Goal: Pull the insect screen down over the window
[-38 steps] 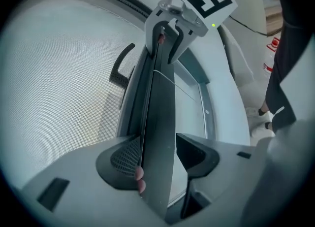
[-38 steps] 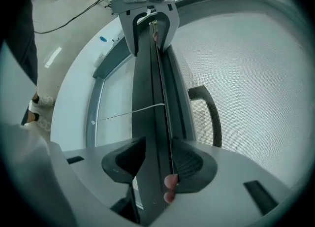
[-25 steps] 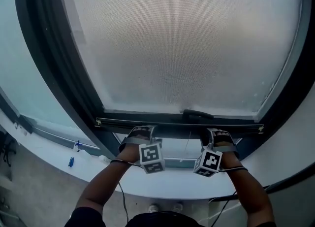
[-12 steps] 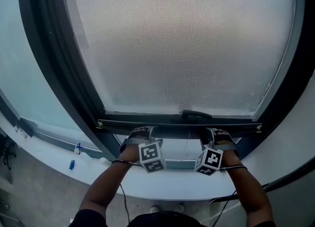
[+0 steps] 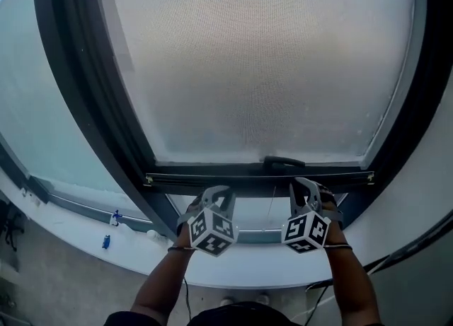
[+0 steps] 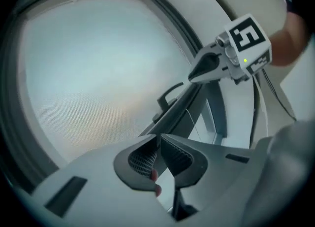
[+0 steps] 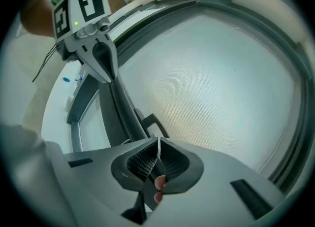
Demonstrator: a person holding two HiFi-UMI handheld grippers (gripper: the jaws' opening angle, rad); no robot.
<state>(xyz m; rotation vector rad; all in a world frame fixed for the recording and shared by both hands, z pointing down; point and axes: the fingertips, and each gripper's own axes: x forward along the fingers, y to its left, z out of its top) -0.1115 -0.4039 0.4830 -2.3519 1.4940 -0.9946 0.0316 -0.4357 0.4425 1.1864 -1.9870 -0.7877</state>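
The insect screen (image 5: 262, 63) covers most of the window. Its dark bottom bar (image 5: 248, 175), with a small handle (image 5: 283, 163), hangs a short way above the sill. My left gripper (image 5: 218, 191) and right gripper (image 5: 306, 184) reach up to the bar's underside, either side of a thin pull cord (image 5: 271, 208). In the left gripper view the left gripper (image 6: 158, 140) has its jaws closing on the bar's thin lower edge (image 6: 172, 113). The right gripper (image 7: 158, 142) does the same on its stretch of the bar (image 7: 125, 117).
The dark window frame (image 5: 78, 84) curves around the screen. A white sill (image 5: 255, 268) runs below the gap under the bar. A small blue item (image 5: 106, 241) lies at the left of the sill. Cables trail from both hands.
Both grippers have tipped up so their jaws point at the bar. The jaws, wide before, have come together on its lower edge. The bar itself has barely moved.
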